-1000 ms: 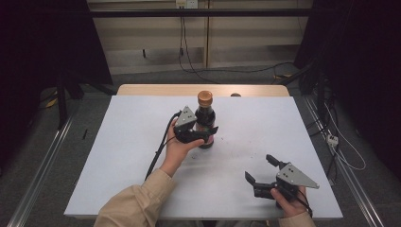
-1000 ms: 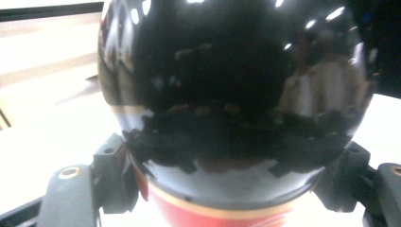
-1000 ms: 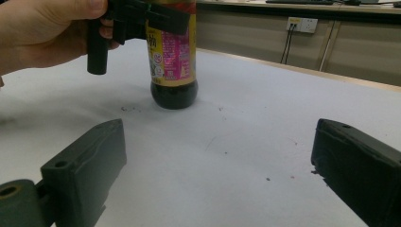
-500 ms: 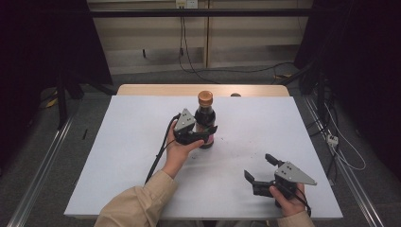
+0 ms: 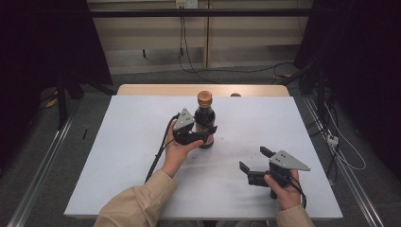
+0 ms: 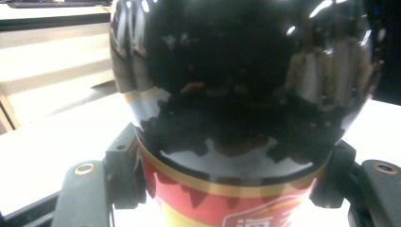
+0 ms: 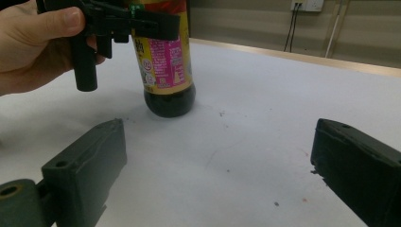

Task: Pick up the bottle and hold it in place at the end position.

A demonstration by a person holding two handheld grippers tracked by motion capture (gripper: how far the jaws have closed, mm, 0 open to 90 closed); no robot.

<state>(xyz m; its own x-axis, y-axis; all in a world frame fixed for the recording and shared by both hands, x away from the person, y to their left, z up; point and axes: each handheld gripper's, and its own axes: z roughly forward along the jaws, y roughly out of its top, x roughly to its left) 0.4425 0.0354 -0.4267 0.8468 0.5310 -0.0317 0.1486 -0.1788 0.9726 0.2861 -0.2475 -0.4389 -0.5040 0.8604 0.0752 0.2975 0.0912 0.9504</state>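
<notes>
A dark sauce bottle point(image 5: 205, 118) with a brown cap and a red and pink label stands upright near the middle of the white table point(image 5: 127, 142). My left gripper point(image 5: 208, 135) has just been closing and now grips the bottle point(image 6: 236, 94) at its label, a pad point(image 6: 124, 175) pressing on each side. In the right gripper view, the bottle point(image 7: 165, 71) stands ahead with the left gripper point(image 7: 127, 23) clamped around it. My right gripper point(image 5: 254, 158) hovers to the front right of the bottle, its jaws wide open point(image 7: 222, 161) and nothing between them.
The left gripper's black cable point(image 5: 158, 153) trails back toward the front edge of the table. A wooden strip point(image 5: 156, 89) runs along the table's far edge, with a small brown object point(image 5: 235, 95) on it. Dark specks point(image 7: 275, 204) dot the table surface.
My right gripper has shifted a little away from the front edge, toward the bottle. The left hand has stayed at the bottle.
</notes>
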